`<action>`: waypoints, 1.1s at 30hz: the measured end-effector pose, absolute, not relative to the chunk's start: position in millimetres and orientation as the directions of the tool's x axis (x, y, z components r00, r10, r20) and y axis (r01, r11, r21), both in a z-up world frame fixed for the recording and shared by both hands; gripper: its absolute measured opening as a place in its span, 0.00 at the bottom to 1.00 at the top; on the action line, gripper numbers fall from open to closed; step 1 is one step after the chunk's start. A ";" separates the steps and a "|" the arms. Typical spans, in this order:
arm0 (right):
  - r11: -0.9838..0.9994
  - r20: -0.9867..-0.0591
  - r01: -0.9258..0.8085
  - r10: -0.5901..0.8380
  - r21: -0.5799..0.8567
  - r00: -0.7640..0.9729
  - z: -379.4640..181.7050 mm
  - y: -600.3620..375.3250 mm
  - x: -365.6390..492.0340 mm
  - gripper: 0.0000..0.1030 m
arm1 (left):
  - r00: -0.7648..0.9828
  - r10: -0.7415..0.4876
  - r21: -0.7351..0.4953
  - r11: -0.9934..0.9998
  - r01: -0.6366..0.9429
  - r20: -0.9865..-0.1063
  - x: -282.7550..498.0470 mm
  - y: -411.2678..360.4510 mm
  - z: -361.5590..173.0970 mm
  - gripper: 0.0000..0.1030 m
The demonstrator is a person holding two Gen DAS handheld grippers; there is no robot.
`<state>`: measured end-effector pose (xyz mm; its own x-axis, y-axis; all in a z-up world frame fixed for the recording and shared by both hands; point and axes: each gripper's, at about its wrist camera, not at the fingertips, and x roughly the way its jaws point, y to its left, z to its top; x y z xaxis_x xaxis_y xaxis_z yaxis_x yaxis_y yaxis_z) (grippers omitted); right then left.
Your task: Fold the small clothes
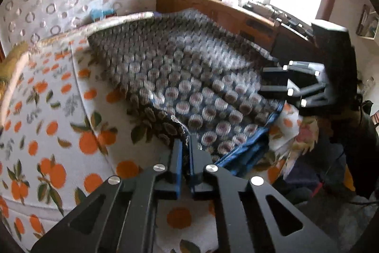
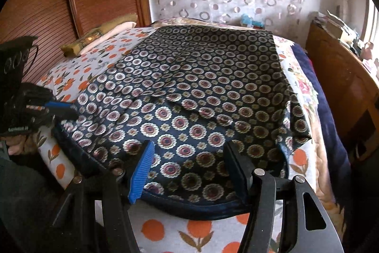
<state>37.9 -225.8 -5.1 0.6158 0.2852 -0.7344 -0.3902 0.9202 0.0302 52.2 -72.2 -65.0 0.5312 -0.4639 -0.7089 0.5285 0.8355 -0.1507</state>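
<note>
1. Left wrist view: the left tool (image 1: 186, 146) has its blue-padded jaws brought together on the near edge of the patterned garment (image 1: 184, 77), with a fold of the cloth pinched between them.
2. The garment is dark navy, printed all over with rows of round rosettes, each pale-rimmed with a reddish centre, and smaller tan flowers between them. A plain blue hem (image 1: 246, 155) runs along its near border.
3. It lies spread wide on a bed, over a white bedsheet (image 1: 59, 125) printed with oranges and green leaves. The cloth is mostly flat, with a few shallow creases across its middle.
4. Right wrist view: the right tool (image 2: 189, 170) has its jaws apart, one on each side of the garment's (image 2: 201, 91) near hem, the cloth lying between them; I cannot tell whether the pads rest on it.
5. The same view shows the left tool (image 2: 64, 108) at the garment's left edge, closed on the cloth.
6. In the left wrist view the right tool (image 1: 267, 82) sits at the garment's far right side.
7. A wooden cabinet (image 1: 225, 13) stands beyond the bed under a bright window.
</note>
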 end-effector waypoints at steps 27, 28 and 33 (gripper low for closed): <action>0.917 -0.761 -0.397 0.234 -0.033 0.605 -7.5 -228.9 25.1 0.65 | 0.696 -0.442 -0.138 0.883 0.448 -0.566 108.8 -76.1 2.1 0.03; 0.919 -0.761 -0.392 0.236 -0.027 0.605 -9.1 -230.7 27.9 0.65 | 0.696 -0.442 -0.138 0.883 0.448 -0.566 108.2 -76.0 2.2 0.03; 0.924 -0.747 -0.380 0.230 -0.034 0.624 -10.8 -235.9 33.6 0.65 | 0.698 -0.440 -0.138 0.884 0.446 -0.565 107.7 -74.8 1.9 0.04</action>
